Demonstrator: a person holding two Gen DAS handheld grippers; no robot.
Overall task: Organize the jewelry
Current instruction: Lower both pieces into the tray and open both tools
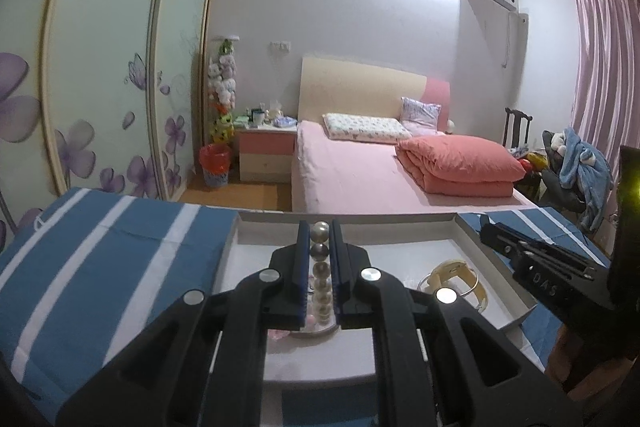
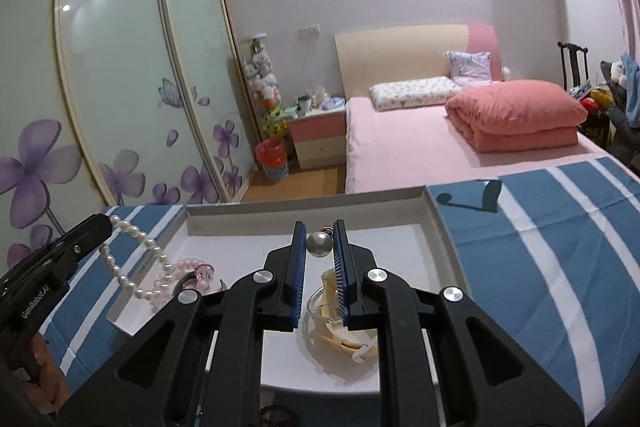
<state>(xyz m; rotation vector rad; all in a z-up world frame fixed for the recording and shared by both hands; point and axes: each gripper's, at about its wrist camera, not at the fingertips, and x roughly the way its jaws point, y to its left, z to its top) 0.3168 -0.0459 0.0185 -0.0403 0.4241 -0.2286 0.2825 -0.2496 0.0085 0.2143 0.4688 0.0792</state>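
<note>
Two black grippers w/ blue pads work over a shallow white cardboard tray [image 1: 492, 227] on a blue-and-white striped cloth [image 1: 100, 251].

Left wrist view: left gripper [image 1: 320, 247] is clenched on a white pearl bead strand [image 1: 321, 269]; the beads run in a line between the pads, above the tray. A cream-coloured bangle w/ a thin clear ring [image 1: 452, 277] lies in the tray, to the right. Right gripper [image 1: 532, 259] shows at the right edge.

Right wrist view: right gripper [image 2: 319, 247] is grasping a single grey pearl pendant [image 2: 319, 244] near its tips, over the tray. Bangle lies under it, near side. Pink bead bracelet [image 2: 182, 277] rests in the tray's left part. Pearl strand hangs from the left gripper at far left.
</note>
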